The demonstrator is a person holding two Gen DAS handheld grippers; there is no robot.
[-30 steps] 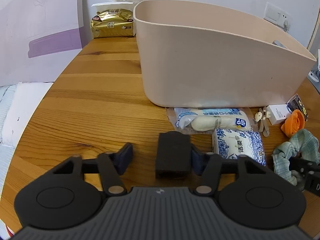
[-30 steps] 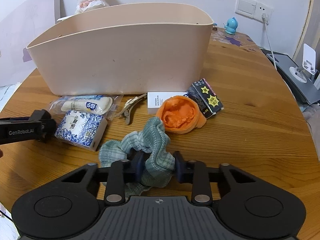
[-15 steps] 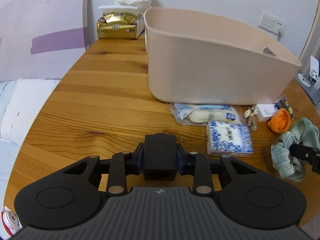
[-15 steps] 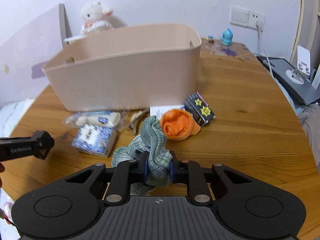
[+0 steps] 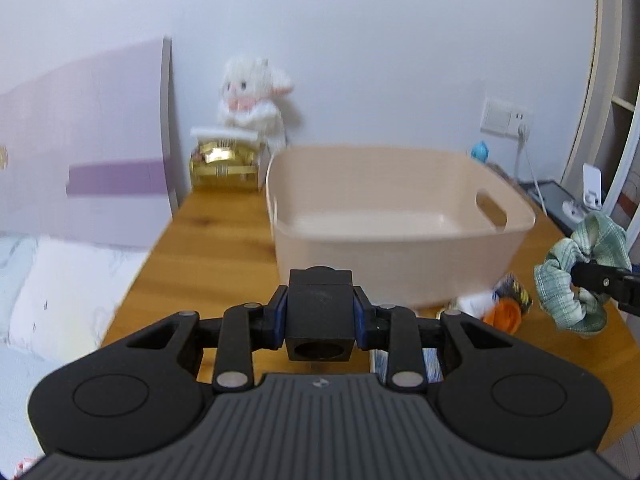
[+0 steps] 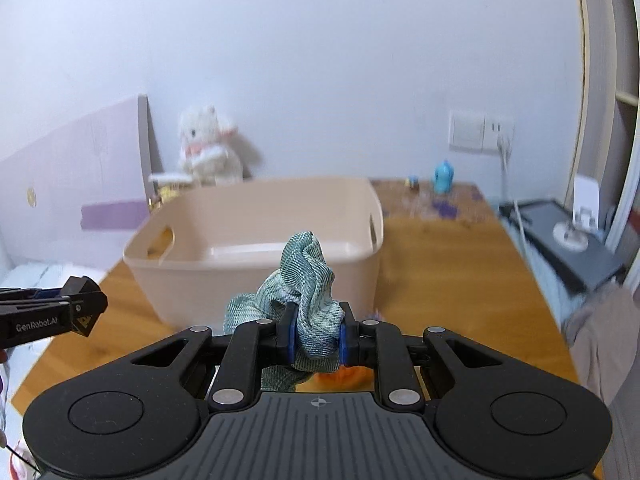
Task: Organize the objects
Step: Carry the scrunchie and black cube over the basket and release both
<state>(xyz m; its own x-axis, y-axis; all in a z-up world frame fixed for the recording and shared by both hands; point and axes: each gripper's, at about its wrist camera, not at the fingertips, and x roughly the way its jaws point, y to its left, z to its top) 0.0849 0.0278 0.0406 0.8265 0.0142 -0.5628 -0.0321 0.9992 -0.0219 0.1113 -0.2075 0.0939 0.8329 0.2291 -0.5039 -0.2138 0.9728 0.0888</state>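
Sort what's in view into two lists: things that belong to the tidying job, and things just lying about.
Belongs to the job:
- beige bin
- black block, in the left tongs
- green scrunchie, in the right tongs
- orange item on the table

Just lying about:
- plush lamb
- gold packet
- blue figurine
- wall socket

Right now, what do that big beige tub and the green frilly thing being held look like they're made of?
The tub looks like moulded plastic with a matte finish: smooth even walls, rounded rim, cut-out handles. The green thing, pinched in the right hand-held gripper, looks like soft woven fabric, probably a scrunchie: a fine check weave shows, and it bunches into folds.
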